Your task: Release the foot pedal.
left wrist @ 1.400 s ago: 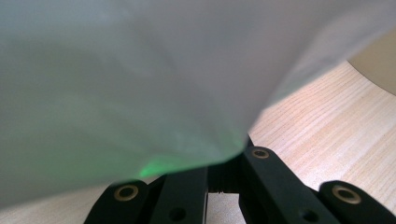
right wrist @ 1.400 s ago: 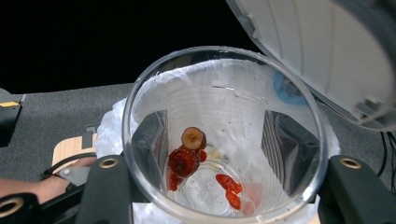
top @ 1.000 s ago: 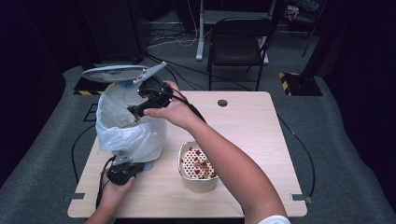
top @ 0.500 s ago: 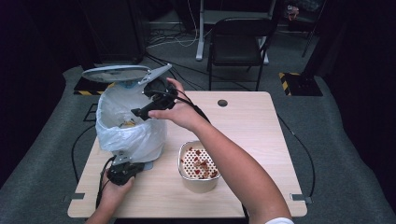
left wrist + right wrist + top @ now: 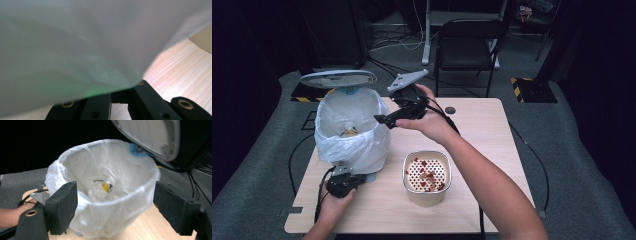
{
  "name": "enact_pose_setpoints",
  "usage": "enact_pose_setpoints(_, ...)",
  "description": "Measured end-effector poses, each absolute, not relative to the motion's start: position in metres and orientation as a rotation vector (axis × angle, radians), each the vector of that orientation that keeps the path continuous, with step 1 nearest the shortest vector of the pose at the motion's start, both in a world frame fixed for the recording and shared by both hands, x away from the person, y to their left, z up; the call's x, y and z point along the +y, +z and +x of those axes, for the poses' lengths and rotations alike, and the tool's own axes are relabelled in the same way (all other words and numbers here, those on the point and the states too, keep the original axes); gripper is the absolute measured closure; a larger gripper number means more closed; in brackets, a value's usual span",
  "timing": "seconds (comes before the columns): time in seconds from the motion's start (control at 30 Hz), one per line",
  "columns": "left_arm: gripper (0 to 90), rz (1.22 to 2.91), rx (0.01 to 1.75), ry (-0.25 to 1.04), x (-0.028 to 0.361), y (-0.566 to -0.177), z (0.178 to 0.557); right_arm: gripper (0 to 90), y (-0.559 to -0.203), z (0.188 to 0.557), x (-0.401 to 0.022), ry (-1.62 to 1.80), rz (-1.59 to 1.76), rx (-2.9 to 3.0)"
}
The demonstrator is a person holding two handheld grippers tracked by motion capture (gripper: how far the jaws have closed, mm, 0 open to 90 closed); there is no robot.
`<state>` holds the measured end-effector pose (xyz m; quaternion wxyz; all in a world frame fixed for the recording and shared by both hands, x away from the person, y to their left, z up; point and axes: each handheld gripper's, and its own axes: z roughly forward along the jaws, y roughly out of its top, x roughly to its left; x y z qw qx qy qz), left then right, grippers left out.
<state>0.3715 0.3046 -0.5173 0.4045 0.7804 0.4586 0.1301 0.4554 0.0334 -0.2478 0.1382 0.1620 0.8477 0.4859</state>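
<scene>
No lettering, label, brand or number can be read anywhere at the table. The bin [image 5: 352,131] with its white liner [image 5: 107,192] carries no print, the raised lid [image 5: 338,78] shows a plain grey face, and the beige colander [image 5: 427,177] is unmarked. The nearest thing to a sign is the yellow-and-black hazard striping on the floor (one patch at the far right [image 5: 518,81], another behind the bin [image 5: 312,98]), which bears no words. A blue tag-like piece [image 5: 137,150] under the lid's hinge is too blurred to show any writing.
</scene>
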Motion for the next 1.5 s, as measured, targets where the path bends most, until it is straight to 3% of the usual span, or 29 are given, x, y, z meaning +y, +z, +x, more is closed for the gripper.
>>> enact_pose_setpoints(0.43, 89.3, 1.932, 1.168, 0.308, 0.302, -0.517, 0.371, 20.6, -0.265, 0.442, -0.042, 1.343, 0.576, 2.383)
enact_pose_setpoints(0.73, 67.1, 1.808, 1.182, 0.206, 0.304, -0.507, 0.369, 21.0, -0.285, 0.43, -0.084, 1.308, 0.675, 2.333)
enact_pose_setpoints(1.03, 54.7, 1.765, 1.224, 0.283, 0.31, -0.498, 0.363, 21.7, -0.305, 0.422, -0.11, 1.278, 0.736, 2.301)
enact_pose_setpoints(1.17, 53.1, 1.73, 1.26, 0.319, 0.312, -0.496, 0.359, 22.0, -0.32, 0.418, -0.122, 1.26, 0.778, 2.289)
enact_pose_setpoints(1.5, 51.4, 1.863, 1.18, 0.302, 0.319, -0.491, 0.356, 24.7, -0.351, 0.407, -0.165, 1.232, 0.914, 2.208)
